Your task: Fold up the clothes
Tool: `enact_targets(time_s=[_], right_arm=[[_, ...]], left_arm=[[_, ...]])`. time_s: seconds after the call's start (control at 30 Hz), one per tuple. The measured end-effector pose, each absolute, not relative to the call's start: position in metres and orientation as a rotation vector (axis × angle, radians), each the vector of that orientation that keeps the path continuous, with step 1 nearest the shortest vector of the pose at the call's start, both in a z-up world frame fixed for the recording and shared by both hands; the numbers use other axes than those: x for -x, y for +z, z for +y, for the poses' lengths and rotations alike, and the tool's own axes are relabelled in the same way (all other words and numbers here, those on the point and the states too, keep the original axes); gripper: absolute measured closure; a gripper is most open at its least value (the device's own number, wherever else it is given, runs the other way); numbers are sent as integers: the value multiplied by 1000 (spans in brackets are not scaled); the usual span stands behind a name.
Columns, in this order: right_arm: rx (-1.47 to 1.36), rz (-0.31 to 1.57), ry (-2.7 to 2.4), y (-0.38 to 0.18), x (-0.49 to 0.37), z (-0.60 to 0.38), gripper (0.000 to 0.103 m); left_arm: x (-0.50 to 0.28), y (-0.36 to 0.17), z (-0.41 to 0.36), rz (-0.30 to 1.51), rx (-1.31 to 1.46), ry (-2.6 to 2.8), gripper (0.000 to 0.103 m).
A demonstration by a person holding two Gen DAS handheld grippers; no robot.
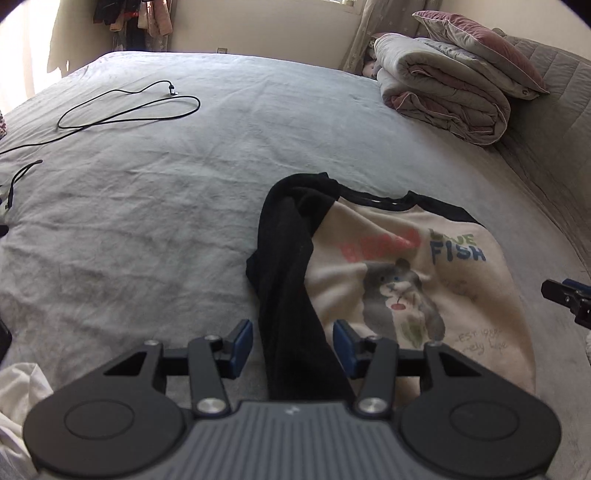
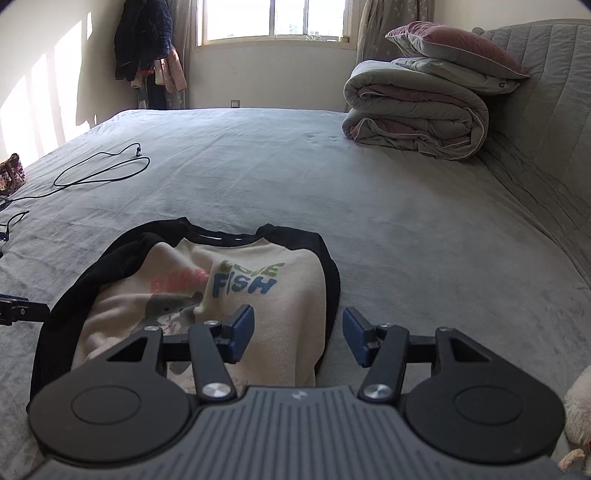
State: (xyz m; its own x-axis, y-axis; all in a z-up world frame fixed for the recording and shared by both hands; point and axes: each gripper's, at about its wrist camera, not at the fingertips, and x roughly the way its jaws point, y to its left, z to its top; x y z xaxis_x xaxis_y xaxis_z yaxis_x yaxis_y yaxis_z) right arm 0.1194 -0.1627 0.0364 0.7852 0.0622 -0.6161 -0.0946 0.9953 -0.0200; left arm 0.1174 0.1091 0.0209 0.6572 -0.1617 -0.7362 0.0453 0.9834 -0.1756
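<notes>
On the near part of the grey bed (image 2: 369,206) lies a cream sweatshirt (image 2: 258,314) with black sleeves and a black neckband, its front turned up so the grey cat print and the word FISH can be read. Its left black sleeve (image 1: 291,295) is folded inward and runs down along the left edge of the body toward the near side. The right sleeve (image 2: 330,288) lies tucked along the right edge.

The left tool (image 1: 293,349) hangs over the near end of the folded left sleeve, its blue pads spread wide with the black cloth between them but not pinched. The right tool (image 2: 298,338) sits at the right near corner of the sweatshirt, likewise spread wide and gripping nothing; its left pad is over the cream body, its right pad over bare bed. Each tool's tip shows at the edge of the other's view, so they stand on opposite sides of the garment.

Far to the left a black cable (image 1: 129,107) loops on the bedcover. At the far right a folded quilt (image 2: 417,110) is stacked by the padded headboard (image 2: 546,110), with a pillow (image 2: 454,48) on top. Coats (image 2: 142,37) hang in the far corner beside the window (image 2: 273,18).
</notes>
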Motion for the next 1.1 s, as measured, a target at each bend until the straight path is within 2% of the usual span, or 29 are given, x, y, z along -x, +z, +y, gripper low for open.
enact_targets(time_s=[0.27,0.33,0.47,0.73,1.0,1.1], right_arm=[[-37,669,18,13,-84,-184,46],[-61,663,4,3,-76,-188,46],[-58,725,-31,-25,-68,-192,46],[-76,703,-11,-18,-64,-196,46],[-78,711,-22,-20,-63,-197,46],[-89,716,-27,-21,-62,-198,46]], left_arm=[[-70,-23,123,873,245,-130,55],[-66,-36,120,913,230,-115,60],[-62,-23,116,856,210,-172,65],[-63,-24,129,874,275,-174,87],[-61,-23,130,874,274,-175,87],[-59,-24,131,880,282,-176,84]])
